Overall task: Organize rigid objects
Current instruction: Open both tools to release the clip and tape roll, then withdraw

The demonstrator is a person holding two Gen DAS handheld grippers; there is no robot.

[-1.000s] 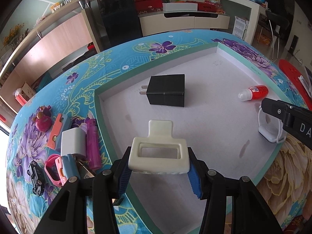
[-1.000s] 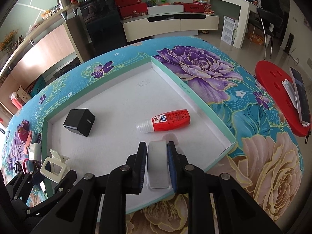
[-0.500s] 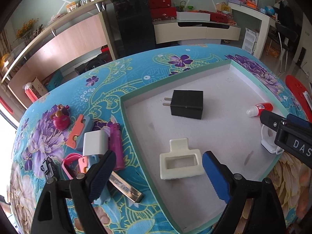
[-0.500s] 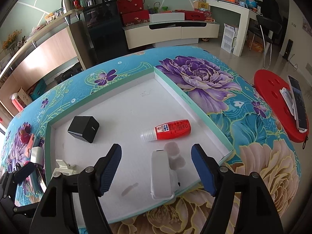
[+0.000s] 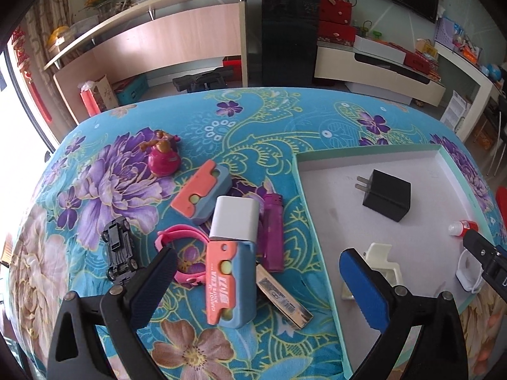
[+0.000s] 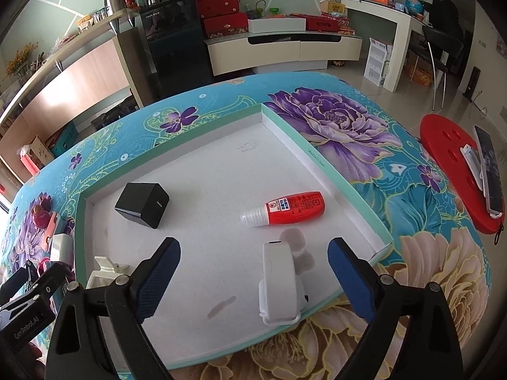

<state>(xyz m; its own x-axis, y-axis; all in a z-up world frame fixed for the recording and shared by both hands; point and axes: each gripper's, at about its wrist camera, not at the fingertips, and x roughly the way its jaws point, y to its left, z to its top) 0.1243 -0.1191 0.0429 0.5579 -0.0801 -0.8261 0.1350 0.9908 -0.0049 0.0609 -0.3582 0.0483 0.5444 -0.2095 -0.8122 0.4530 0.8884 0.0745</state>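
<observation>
Cutter point(image 5: 229, 280) between open left tongs point(image 5: 258, 280)

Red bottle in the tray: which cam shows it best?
Right wrist. The red bottle lies on its side in full view on the tray floor, label and clear cap both visible. In the left wrist view only its cap end shows at the right edge; the right gripper's body hides the rest.
</observation>
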